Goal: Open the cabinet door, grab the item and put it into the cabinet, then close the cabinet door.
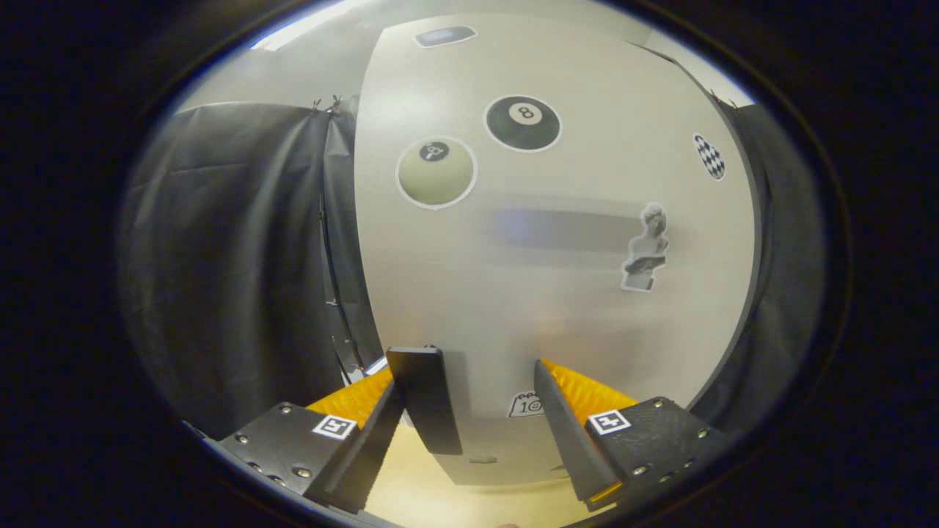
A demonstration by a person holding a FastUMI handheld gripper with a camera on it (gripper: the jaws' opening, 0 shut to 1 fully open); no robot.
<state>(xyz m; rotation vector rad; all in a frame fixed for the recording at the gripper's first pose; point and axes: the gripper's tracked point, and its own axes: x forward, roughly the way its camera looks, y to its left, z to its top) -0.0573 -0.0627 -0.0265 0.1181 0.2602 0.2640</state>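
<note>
Cabinet door (557, 242) seen shut, stickers on face, directly ahead of claw (480, 378). Claw held spread, nothing between fingers. Item to be stowed not made out. Opening step judged in hand; door's left edge must be caught and swung outward next.

Black cloth (235, 257) drapes the booth on both sides, under a pale ceiling with a bright strip light (308, 29).

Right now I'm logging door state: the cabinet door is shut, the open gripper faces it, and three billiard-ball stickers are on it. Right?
Not quite: the gripper view shows two billiard-ball stickers, a pale one and a black one, on the shut cabinet door. The gripper is open, facing it.
</note>
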